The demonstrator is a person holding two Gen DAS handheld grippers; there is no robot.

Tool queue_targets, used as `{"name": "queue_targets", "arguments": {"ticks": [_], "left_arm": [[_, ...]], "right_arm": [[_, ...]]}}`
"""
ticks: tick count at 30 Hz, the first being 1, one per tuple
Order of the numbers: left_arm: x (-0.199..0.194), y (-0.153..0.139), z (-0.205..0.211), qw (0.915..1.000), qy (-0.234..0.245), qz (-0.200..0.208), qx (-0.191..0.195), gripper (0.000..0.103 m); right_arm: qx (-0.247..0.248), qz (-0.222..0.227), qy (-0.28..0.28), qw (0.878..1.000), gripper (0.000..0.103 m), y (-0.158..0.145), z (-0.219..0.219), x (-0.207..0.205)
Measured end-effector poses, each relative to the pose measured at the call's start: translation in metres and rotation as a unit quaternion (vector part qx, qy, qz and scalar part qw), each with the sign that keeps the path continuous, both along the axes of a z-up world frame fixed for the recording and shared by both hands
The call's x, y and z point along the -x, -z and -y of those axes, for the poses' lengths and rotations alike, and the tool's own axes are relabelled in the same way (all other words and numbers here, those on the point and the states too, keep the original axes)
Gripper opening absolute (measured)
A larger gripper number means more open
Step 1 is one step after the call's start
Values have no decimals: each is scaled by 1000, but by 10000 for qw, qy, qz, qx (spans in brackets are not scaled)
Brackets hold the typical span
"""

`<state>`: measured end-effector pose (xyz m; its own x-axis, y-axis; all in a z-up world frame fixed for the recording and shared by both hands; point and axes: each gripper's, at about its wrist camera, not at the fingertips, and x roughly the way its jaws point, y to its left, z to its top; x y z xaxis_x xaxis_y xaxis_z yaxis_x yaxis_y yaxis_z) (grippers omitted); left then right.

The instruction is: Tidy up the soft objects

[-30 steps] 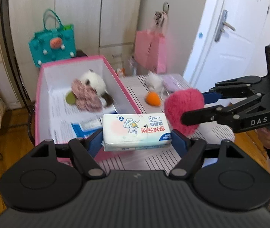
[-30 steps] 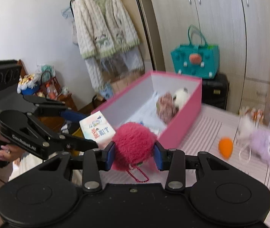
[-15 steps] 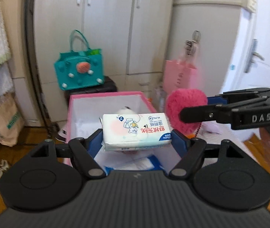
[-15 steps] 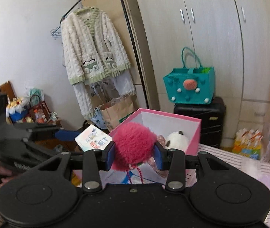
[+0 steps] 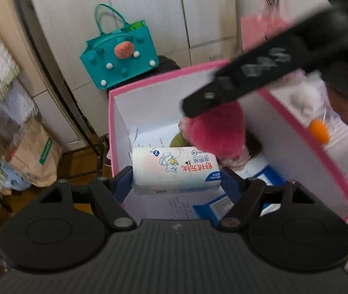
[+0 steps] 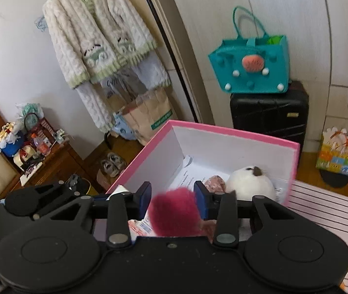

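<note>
Your pink box (image 5: pixel 325 152) fills the middle and right of the left wrist frame, open-topped and probably thin card, so expect its walls to flex if you lean on them. Held over it, low in the frame's centre, the tissue pack (image 5: pixel 176 169) is clamped end to end in your left hand-held gripper (image 5: pixel 177 183); it looks light and squashy under slick film, so grip its short ends, as now, rather than the printed face. The white plush toy (image 6: pixel 249 183), at the box's far right in the right wrist frame, should compress anywhere you pinch it. The pink pompom (image 6: pixel 174 210) sits between the pads of your right hand-held gripper (image 6: pixel 173 199), whose jaws have just been closing; fluffy and almost weightless, it needs only a light squeeze through the middle.
</note>
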<state>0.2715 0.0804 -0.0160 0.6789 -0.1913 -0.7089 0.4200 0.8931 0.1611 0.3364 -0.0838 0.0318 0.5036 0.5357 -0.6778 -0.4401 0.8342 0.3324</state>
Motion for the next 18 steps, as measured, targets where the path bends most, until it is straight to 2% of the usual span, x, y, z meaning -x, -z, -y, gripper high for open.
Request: {"name": "queue_targets", "arguments": {"ticks": [3,5,8,11,12,15,18], "left_arm": [[-4,7,1,9999,93,-96,-47,76],[-5,11,1,9998,109,-161,-30,75],[-6,13,1,9997,47,-224,-14,77],[2,7,2,9999,50,-44,-82,76],[4,3,1,10000,65,-17,-26,77],[10,-11,-9,9988,83,-49,478,78],[19,-19,-14,9983,-22,-27,585,78]], "right_arm": [[94,-189,-102,9997,24,13,-10,-7],[93,-232,-125,9996,23,17,-12,-7],[92,-170,-54,9998,23,16,-12,-2],[-7,-58,90,9999,26,8,-1,8],[-34,-10,166,9999,27,3,4,13],[-37,112,226,9997,29,-7,15,26],[35,182,230,9996,32,-14,24,43]]}}
